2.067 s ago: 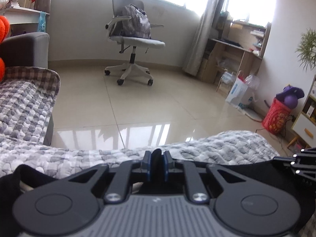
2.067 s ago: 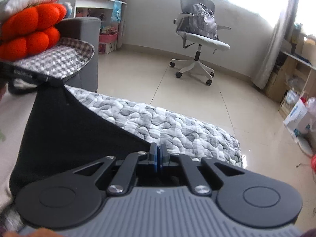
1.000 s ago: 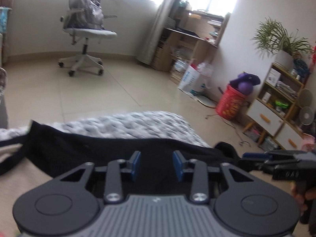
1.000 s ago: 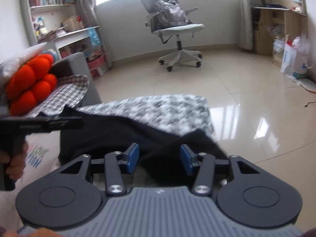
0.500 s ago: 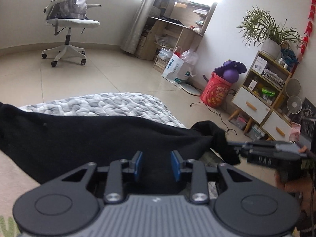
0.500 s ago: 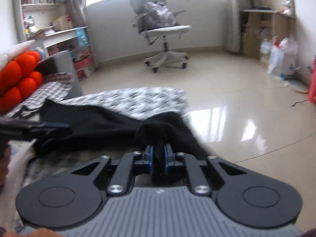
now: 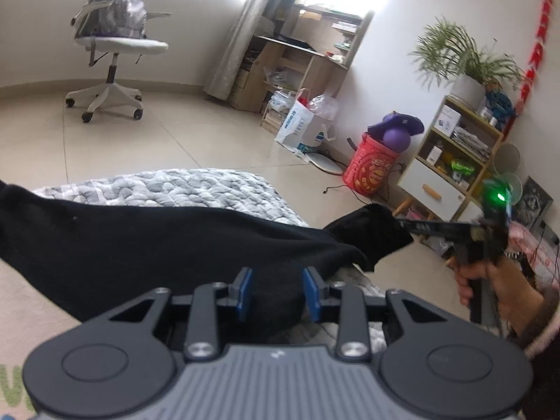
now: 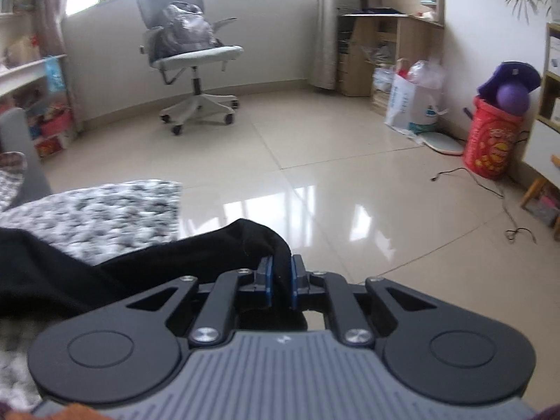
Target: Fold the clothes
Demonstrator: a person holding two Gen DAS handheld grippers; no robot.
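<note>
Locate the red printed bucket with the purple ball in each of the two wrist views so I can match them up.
Left wrist: the red bucket stands on the floor right of centre, beside the white-drawered shelf unit.
Right wrist: the red bucket is at the far right edge, at mid height.
Shared landmark: the grey office chair with a bag on its seat, upper left in both.
</note>
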